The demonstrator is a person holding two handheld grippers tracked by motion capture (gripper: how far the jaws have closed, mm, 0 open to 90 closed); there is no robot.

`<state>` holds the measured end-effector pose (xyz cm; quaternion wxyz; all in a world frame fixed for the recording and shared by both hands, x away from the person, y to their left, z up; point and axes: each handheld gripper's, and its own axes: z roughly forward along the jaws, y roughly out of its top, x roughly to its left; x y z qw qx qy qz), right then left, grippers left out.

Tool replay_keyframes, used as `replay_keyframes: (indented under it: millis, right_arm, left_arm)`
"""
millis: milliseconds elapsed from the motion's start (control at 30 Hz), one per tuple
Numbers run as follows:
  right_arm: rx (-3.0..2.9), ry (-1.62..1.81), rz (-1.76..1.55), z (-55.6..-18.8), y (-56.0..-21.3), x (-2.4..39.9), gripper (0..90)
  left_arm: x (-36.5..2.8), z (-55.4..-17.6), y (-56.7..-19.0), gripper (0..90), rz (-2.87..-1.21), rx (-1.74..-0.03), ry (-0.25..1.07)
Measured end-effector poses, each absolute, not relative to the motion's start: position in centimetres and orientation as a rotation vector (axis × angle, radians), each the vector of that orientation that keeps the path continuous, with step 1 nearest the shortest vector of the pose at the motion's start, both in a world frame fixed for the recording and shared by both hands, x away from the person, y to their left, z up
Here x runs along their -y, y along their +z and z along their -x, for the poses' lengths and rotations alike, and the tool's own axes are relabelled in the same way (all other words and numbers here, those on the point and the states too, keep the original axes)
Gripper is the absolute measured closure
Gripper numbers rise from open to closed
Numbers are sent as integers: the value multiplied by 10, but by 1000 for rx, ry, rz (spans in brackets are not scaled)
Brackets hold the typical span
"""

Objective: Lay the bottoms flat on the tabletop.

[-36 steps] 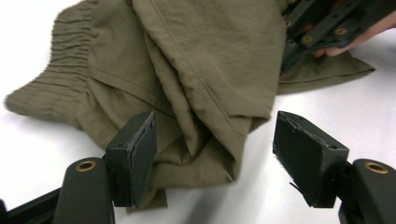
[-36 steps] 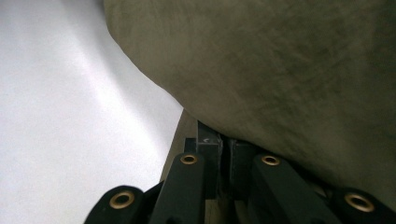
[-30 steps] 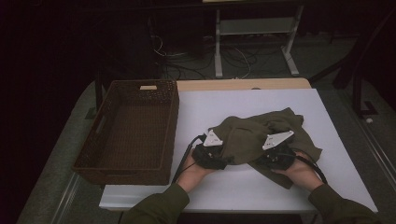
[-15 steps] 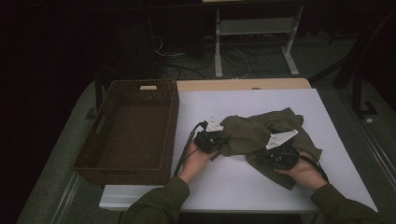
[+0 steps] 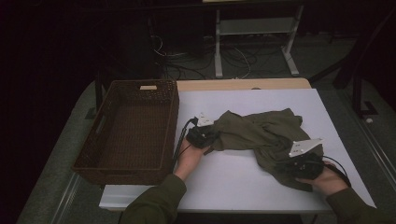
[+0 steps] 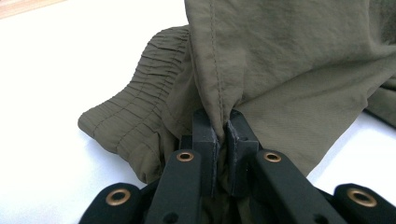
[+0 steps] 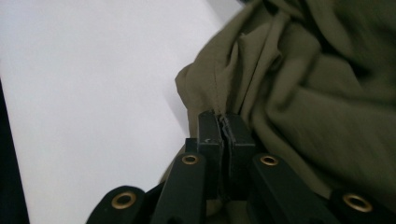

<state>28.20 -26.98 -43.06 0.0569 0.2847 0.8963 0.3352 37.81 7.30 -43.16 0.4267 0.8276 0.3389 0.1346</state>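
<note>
The olive-green garment lies crumpled on the white table, right of the wicker basket. It looks light, soft and limp, so I judge stitched seams and edges the best hold. My left gripper, just closed, pinches a seamed fold; the gathered elastic band shows close up. My right gripper is clamped on another seamed edge.

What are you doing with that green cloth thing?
A person is holding a crumpled olive-green garment on the white table with two tongs. The left tongs, whose jaws have just been closing, pinch a seam near the stretchy waistband. The right tongs are shut on another fold at the garment's near right side. A brown wicker basket sits on the left.
</note>
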Motion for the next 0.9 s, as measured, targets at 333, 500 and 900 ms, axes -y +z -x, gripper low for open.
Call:
replay_keyframes:
  millis: [333,500,900]
  right_arm:
    - [-2676,1001,-930,-277,-428,292,742]
    - [-2636,1113,-902,-275,-418,283,620]
    - [-2634,1143,-845,-292,-408,237,542]
  left_arm:
    - [-80,-366,-424,590,-2049,-809,312]
    - [-89,-351,-414,408,-2056,-771,278]
    - [-92,-302,-413,290,-2088,-674,143]
